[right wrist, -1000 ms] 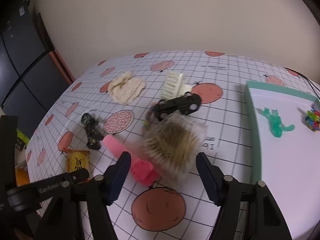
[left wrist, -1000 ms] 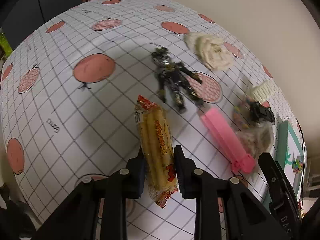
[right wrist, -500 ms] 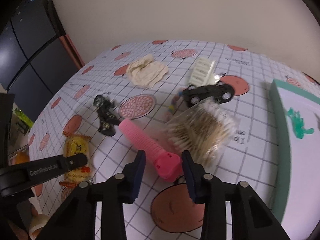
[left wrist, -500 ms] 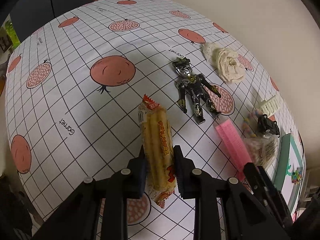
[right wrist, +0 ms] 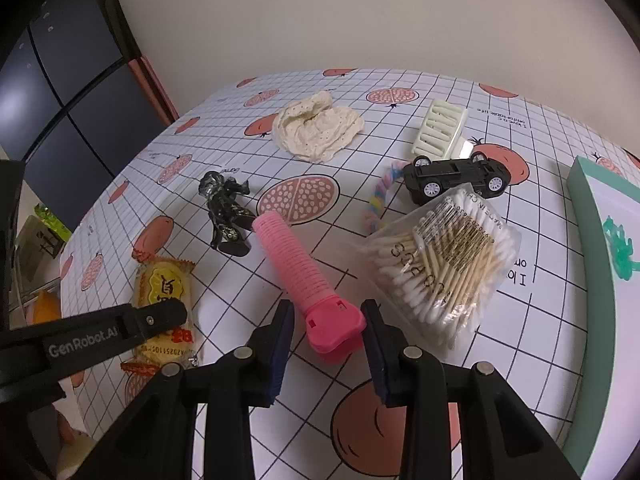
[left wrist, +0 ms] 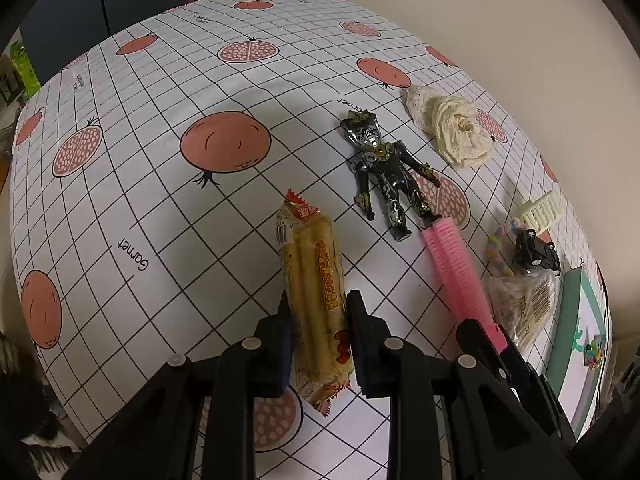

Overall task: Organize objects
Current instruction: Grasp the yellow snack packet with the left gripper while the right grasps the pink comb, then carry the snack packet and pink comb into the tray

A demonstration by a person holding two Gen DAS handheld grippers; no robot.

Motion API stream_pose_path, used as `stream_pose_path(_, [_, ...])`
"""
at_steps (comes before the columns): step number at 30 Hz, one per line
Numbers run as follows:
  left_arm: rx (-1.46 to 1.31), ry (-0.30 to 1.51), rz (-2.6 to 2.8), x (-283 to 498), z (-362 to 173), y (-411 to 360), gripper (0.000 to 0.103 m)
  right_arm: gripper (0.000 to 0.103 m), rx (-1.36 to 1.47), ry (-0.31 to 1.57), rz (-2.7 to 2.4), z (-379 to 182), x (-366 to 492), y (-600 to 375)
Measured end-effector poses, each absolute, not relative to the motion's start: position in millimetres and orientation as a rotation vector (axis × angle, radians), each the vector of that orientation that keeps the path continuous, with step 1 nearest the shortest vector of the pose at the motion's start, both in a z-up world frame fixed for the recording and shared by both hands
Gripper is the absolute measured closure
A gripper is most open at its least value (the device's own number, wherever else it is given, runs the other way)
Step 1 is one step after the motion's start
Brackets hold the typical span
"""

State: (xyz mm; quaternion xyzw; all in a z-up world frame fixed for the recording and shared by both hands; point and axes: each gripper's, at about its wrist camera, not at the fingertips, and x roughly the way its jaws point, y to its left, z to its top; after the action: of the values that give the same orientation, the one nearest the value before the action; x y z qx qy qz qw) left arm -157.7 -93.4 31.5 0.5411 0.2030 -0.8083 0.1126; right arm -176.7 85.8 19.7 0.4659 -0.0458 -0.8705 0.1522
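Observation:
A yellow snack packet (left wrist: 316,280) lies lengthwise between the fingers of my left gripper (left wrist: 320,312), which is shut on it; the packet (right wrist: 164,284) also shows in the right wrist view under one left finger (right wrist: 156,318). A pink ribbed roller (right wrist: 296,264) lies on the pomegranate tablecloth. My right gripper (right wrist: 328,320) straddles its wide cap end, open, with a thin strip of cloth showing beside the left pad. In the left wrist view the roller (left wrist: 456,268) runs down under a right finger (left wrist: 480,332).
A dark action figure (right wrist: 226,208) lies just past the roller. Farther off are a cream cloth (right wrist: 316,128), a cream hair claw (right wrist: 440,128), a black toy car (right wrist: 456,178), a pastel braided band (right wrist: 380,196) and a cotton swab bag (right wrist: 444,264). A teal tray (right wrist: 592,240) stands at the right.
My right gripper narrowed its jaws and shifted left from the cotton swab bag to the pink roller's cap. The left gripper rose and drew back with the snack packet still in it.

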Motion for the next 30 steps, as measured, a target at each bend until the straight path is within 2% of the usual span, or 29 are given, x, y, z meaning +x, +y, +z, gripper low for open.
stream_pose_path(10, [1.584, 0.592, -2.37, -158.1, 31.7, -92.8, 0.077, 0.064, 1.335, -0.119, -2.508, 14.6, -180.2, 78.1])
stream_pose_path(15, [1.583, 0.592, -2.37, -157.8, 32.1, -92.4, 0.077, 0.069, 1.35, -0.105, -2.514, 14.9, -180.2, 77.0])
stream_pose_path(30, [1.577, 0.569, -2.385, -158.8, 34.0, -88.8, 0.079, 0.074, 1.353, -0.134, -2.503, 31.7, -166.8, 91.1])
